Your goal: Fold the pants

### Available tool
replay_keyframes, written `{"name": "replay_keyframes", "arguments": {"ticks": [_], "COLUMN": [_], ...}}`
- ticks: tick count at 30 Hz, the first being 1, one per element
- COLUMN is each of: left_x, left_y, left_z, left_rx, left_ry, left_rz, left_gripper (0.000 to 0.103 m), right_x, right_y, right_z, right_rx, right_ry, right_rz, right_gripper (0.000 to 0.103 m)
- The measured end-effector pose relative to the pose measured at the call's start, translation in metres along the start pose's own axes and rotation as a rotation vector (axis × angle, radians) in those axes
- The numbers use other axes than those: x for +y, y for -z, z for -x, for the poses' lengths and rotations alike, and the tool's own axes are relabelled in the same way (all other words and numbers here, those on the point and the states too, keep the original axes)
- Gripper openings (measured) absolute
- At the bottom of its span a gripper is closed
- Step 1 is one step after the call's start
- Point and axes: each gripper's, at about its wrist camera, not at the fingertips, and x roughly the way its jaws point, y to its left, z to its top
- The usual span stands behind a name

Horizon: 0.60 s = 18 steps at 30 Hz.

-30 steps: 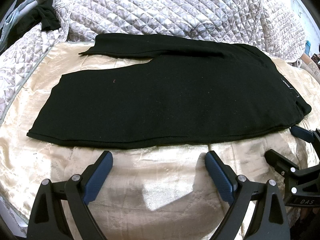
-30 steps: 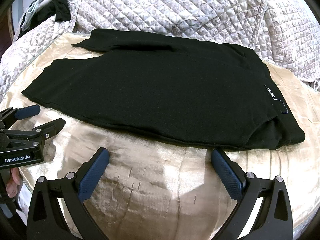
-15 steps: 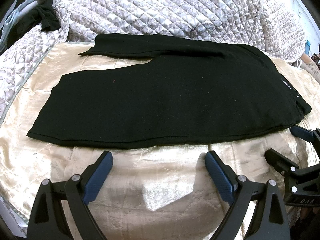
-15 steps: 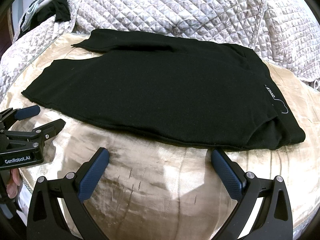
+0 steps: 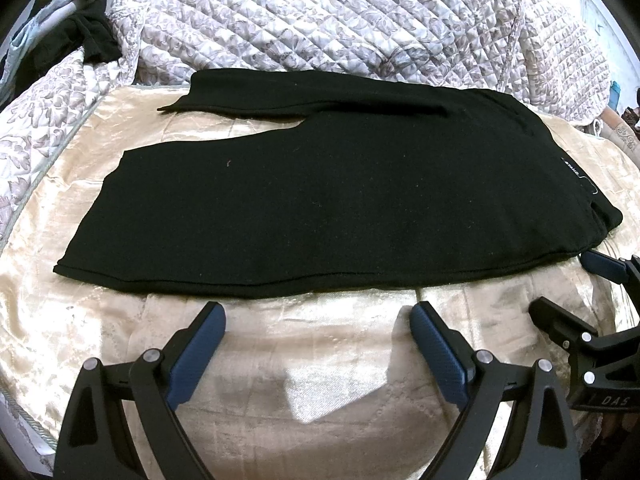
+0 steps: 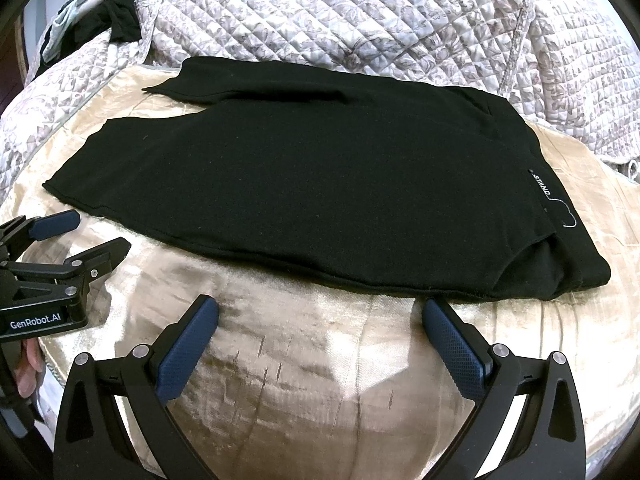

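Observation:
Black pants (image 5: 320, 200) (image 6: 300, 172) lie flat on a gold satin sheet (image 5: 340, 360) (image 6: 300, 360). One leg is laid over the other; the cuffs point left and the waistband with a white-lettered label (image 6: 543, 186) is at the right. My left gripper (image 5: 318, 316) is open and empty just in front of the near hem. My right gripper (image 6: 320, 308) is also open and empty, its right fingertip (image 6: 434, 310) almost at the hem. Each gripper shows in the other's view: the right one (image 5: 568, 284), the left one (image 6: 98, 230).
A quilted grey-and-white floral bedspread (image 5: 340, 20) (image 6: 360, 12) is bunched behind and to the left of the sheet. Dark clothes (image 5: 88, 36) (image 6: 116, 20) are piled at the far left. A hand (image 6: 28, 364) holds the left gripper's handle.

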Motion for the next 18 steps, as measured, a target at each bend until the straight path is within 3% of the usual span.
{"name": "replay_keyframes", "arguments": {"ticks": [18], "left_x": [0.0016], "left_y": [0.0013], "left_z": [-0.0001], "left_rx": [-0.002], "left_ry": [-0.001], "left_rz": [-0.002], "left_gripper": [0.095], "right_x": [-0.0002], "right_y": [-0.0019], "right_z": [-0.0037], "right_rx": [0.007], "right_ry": [-0.002], "right_rz": [-0.002], "right_gripper": [0.102]}}
